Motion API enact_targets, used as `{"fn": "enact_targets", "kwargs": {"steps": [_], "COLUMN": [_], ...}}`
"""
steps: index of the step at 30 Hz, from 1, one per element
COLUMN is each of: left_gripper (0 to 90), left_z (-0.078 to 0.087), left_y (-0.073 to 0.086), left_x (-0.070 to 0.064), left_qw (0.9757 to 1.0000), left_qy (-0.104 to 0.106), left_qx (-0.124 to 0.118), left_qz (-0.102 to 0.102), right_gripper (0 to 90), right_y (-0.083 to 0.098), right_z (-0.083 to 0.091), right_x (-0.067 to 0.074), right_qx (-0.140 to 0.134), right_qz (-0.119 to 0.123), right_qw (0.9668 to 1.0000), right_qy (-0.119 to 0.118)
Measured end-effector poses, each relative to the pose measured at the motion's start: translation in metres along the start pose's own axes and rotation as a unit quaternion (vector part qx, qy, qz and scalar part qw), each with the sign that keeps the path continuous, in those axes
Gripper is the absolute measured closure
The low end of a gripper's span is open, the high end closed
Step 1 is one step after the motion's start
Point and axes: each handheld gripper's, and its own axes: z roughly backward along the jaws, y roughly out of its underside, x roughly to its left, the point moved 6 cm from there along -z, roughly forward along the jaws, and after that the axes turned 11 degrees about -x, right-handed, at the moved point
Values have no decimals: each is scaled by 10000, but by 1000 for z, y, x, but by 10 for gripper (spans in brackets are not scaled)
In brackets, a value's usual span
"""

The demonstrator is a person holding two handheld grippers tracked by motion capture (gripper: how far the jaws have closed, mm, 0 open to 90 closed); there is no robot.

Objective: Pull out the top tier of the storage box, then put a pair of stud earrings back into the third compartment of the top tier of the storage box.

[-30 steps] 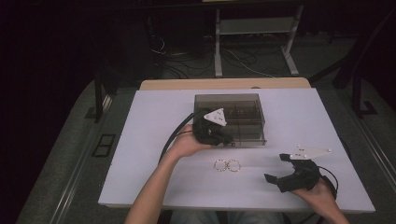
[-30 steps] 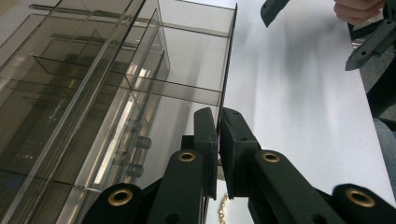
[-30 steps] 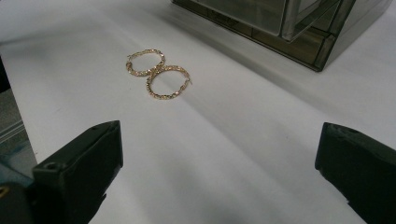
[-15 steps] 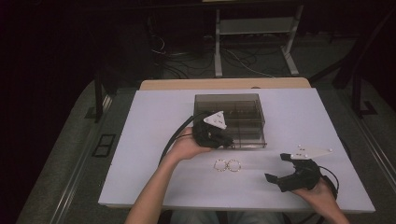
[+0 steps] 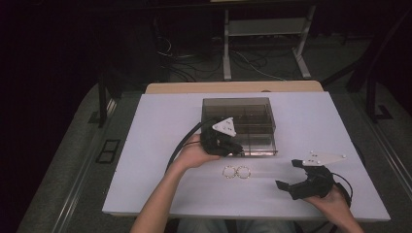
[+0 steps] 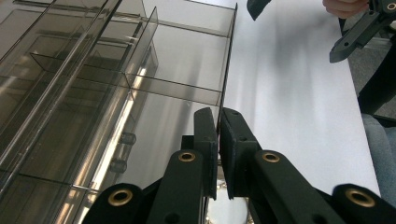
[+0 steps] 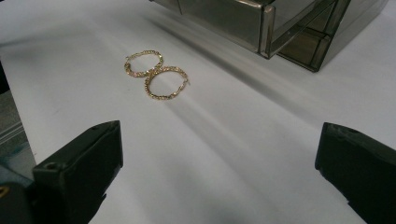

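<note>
Two gold hoop earrings [image 5: 235, 172] beside smoky organizer box [image 5: 252, 111].

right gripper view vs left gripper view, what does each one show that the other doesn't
Right gripper view: two gold hoop earrings lying touching on the white table, ahead of the right gripper, whose jaws stand wide open with nothing between them.

Left gripper view: the left gripper shut on the thin edge of a wall of the clear organizer box, plus the box's inner dividers and compartments up close.

Both: the organizer box (just its near corner in the right gripper view) and the white table.
</note>
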Motion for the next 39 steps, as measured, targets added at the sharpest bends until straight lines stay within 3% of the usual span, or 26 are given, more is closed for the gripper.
{"fn": "enact_targets", "kwargs": {"steps": [14, 24, 39], "left_gripper": [835, 716, 548], "left_z": [0, 2, 17], "left_y": [1, -7, -18], "left_x": [-2, -3, -16], "left_qw": [10000, 9997, 9990], "left_qy": [9, -174, -410], "left_qx": [1, -146, -117], "left_qz": [25, 17, 131], "right_gripper": [3, 3, 3], "right_y": [0, 0, -1], "right_z": [0, 0, 3], "right_x": [0, 0, -1], "right_qx": [12, 1, -82], "right_qz": [-4, -5, -52], "right_qw": [10000, 10000, 9999], "right_qy": [5, 4, 43]}}
